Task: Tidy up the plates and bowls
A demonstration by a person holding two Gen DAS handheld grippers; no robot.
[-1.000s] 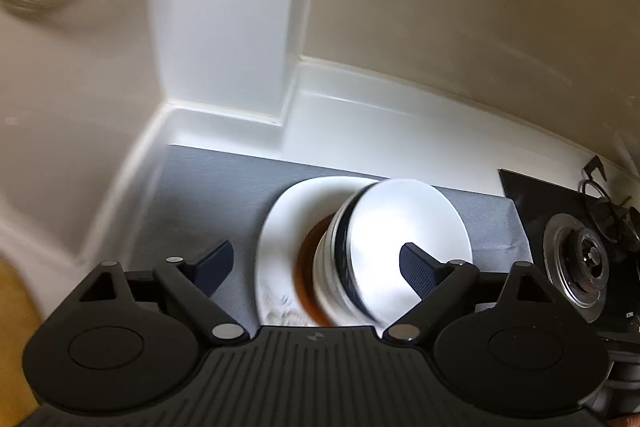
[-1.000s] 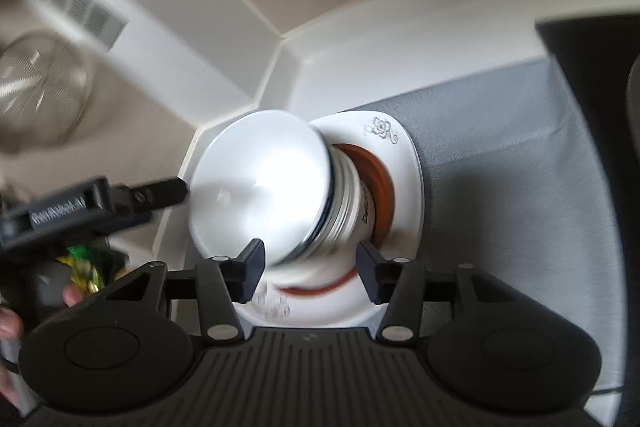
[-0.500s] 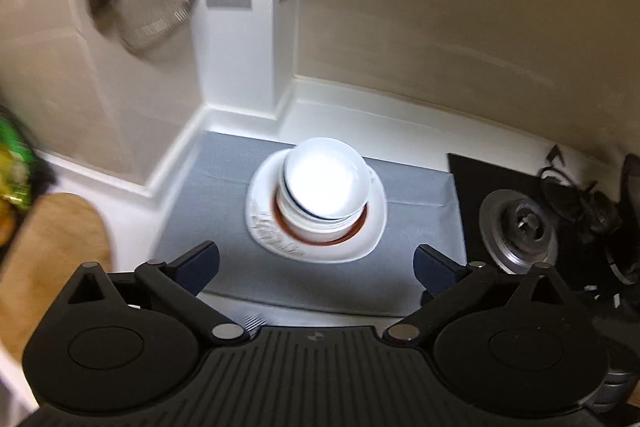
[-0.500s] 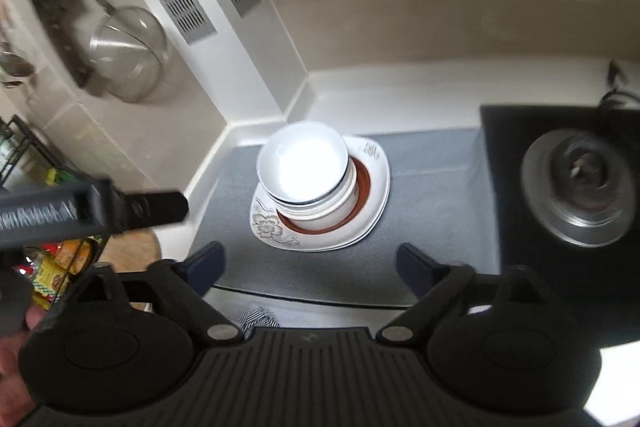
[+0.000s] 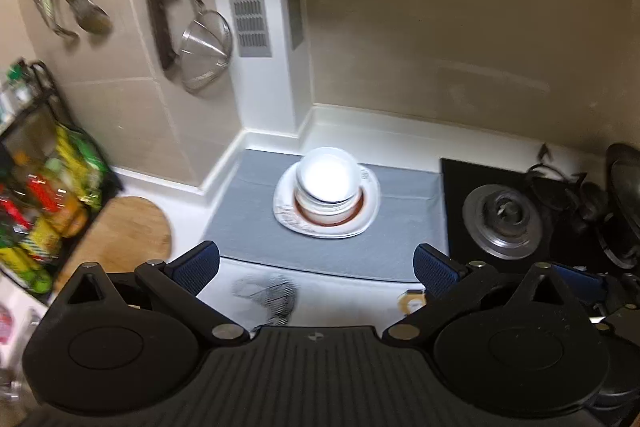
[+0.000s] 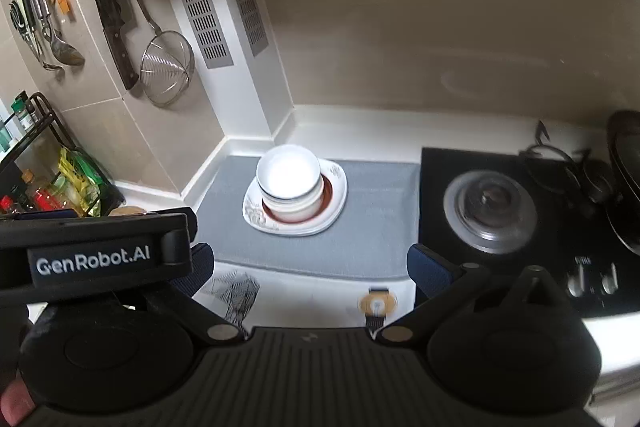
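Left wrist view: I saw my left gripper [image 5: 316,269] spread wide with nothing between its blue pads, hanging above the counter's front edge.
Right wrist view: my right gripper [image 6: 310,265] was likewise wide apart and empty; the left gripper's black body crossed the lower left of this view.
Stack of bowls [image 5: 327,187]: white bowls nested one in another, upright, sitting on the plates; I could not count them.
Plates [image 5: 370,213]: a white squarish plate with a flower pattern at the bottom, a red-brown rimmed one on it, under the bowls.
Grey mat [image 5: 248,219]: it carried the plates, spread in the counter's back corner against the white column and wall; the stack stood toward the mat's back edge.
Counter [image 5: 344,301]: a white strip ran between the mat's front edge and my grippers.
Stove burner [image 5: 502,217]: just right of the mat's right edge.
Strainer [image 6: 166,73]: hung on the tiled wall left of the column.
Wooden board [image 5: 128,235]: lay left of the mat, apart from it.
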